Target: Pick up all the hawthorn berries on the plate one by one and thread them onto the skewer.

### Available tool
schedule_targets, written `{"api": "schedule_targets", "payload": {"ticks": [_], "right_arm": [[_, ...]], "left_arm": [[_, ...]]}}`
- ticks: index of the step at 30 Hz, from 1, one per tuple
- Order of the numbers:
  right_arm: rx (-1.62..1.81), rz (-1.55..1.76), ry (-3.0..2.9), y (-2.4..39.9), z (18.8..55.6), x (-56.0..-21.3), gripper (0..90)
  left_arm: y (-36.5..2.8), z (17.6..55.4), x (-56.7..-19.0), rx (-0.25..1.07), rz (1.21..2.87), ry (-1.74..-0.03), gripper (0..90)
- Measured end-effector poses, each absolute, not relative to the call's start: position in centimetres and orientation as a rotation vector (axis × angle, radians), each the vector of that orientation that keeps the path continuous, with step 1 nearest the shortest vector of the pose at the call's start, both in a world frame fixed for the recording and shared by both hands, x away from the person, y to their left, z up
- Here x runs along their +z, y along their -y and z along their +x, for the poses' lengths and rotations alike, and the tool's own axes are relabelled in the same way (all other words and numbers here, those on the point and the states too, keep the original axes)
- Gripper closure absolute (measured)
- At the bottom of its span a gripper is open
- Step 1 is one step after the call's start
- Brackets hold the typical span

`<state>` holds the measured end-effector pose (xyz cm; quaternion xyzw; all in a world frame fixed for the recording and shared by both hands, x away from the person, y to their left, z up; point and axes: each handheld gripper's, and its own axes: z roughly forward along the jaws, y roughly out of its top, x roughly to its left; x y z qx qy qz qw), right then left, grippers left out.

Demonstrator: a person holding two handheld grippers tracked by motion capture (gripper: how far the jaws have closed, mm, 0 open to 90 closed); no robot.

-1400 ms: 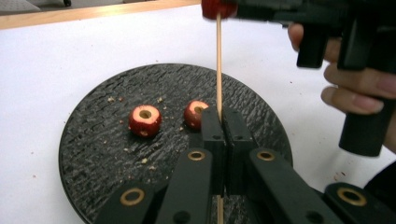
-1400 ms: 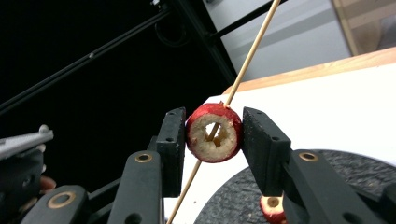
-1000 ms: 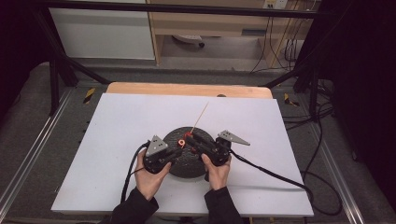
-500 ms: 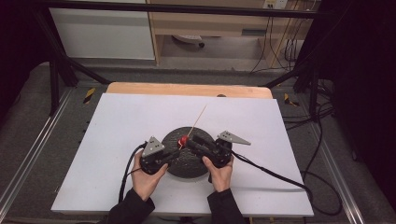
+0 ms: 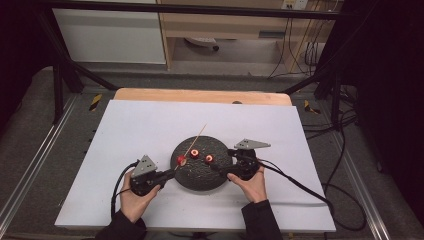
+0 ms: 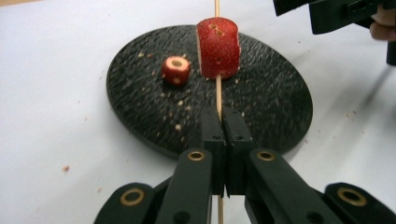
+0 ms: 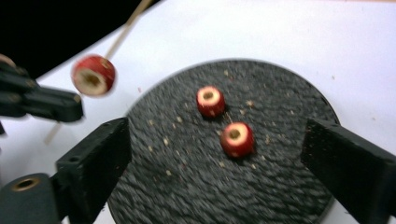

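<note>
Table [image 5: 125, 130]: white top, wooden strip along the far edge, dark plate near the middle of the near half.
Plate [image 5: 200, 177]: round, black, rough-textured, flat on the table between the two grippers; crumbs scattered over it in the left gripper view [image 6: 280, 93].
Left gripper [image 5: 170, 173]: held in the left hand [image 5: 131, 200] at the plate's left edge, pointing toward the plate; jaws pressed together on the skewer, clamped on its lower stretch [image 6: 225, 140].
Right gripper [image 5: 216, 169]: held in the right hand [image 5: 252, 186] at the plate's right side; jaws just been opening, now standing wide apart with nothing pinched, one loose piece lying on the plate between them [image 7: 215, 154].
Skewer [image 5: 197, 137]: thin wooden stick, slanting up and away from the left gripper over the plate's far left rim.
Threaded piece [image 5: 181, 160]: red fruit chunk with pale core, pierced by the skewer just beyond the left jaws, raised above the plate [image 6: 217, 46].
Loose pieces: two red rings with pale centres on the plate, one [image 5: 194, 154] just beside the threaded piece, the other [image 5: 209, 159] nearer the right gripper; close together, not touching [image 7: 210, 101] [image 7: 237, 139].
</note>
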<state>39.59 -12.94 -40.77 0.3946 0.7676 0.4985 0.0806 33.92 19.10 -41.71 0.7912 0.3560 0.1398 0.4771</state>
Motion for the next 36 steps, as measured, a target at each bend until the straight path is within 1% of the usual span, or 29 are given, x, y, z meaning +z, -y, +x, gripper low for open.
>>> {"api": "schedule_targets", "payload": {"ticks": [2, 7, 15, 27, 36], "right_arm": [[1.453, 1.163, -2.323, 13.0, 39.7, -40.8, 5.8], [1.356, 1.105, -2.393, 13.3, 39.8, -40.7, 4.1], [1.220, 1.071, -2.481, 13.4, 40.4, -40.6, 3.1], [1.078, 1.023, -2.556, 11.8, 41.7, -39.6, 3.7], [0.948, 0.974, -2.633, 9.9, 43.5, -38.8, 7.4]], "left_arm": [[-19.8, 33.6, -41.9, 0.343, 1.942, -0.864, 88.7], [-21.4, 33.2, -42.5, 0.322, 1.937, -0.878, 88.7], [-23.1, 32.7, -43.4, 0.314, 1.956, -0.901, 88.6], [-24.5, 32.2, -44.1, 0.300, 1.960, -0.916, 88.6], [-24.7, 32.1, -44.2, 0.294, 1.968, -0.918, 88.6]]}}
